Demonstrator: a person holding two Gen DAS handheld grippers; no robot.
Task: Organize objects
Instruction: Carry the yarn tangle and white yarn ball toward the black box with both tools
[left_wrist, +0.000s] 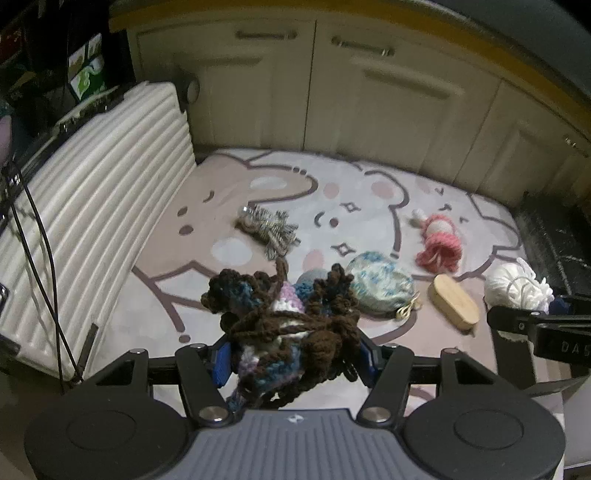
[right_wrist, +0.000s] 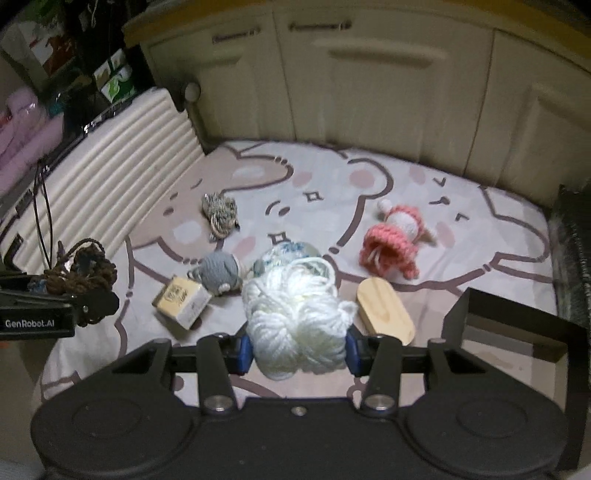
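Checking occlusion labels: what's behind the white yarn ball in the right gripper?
Directly behind the white yarn ball, held in the right gripper, a blue-and-white speckled knitted pouch shows only its top edge; the rest is covered. The oval wooden block lies beside it, uncovered.

"genrobot.ai" reads on the left gripper (right_wrist: 79, 306); "das" on the right gripper (left_wrist: 517, 325).

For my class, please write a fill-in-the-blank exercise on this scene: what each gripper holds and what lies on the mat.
1. The left gripper is shut on a tangle of ____ yarn.
2. The right gripper clamps a ball of ____ yarn.
3. The knitted doll lying on the mat is mostly ____.
4. The oval block beside the right gripper looks made of ____.

Missing words: brown; white; pink; wood
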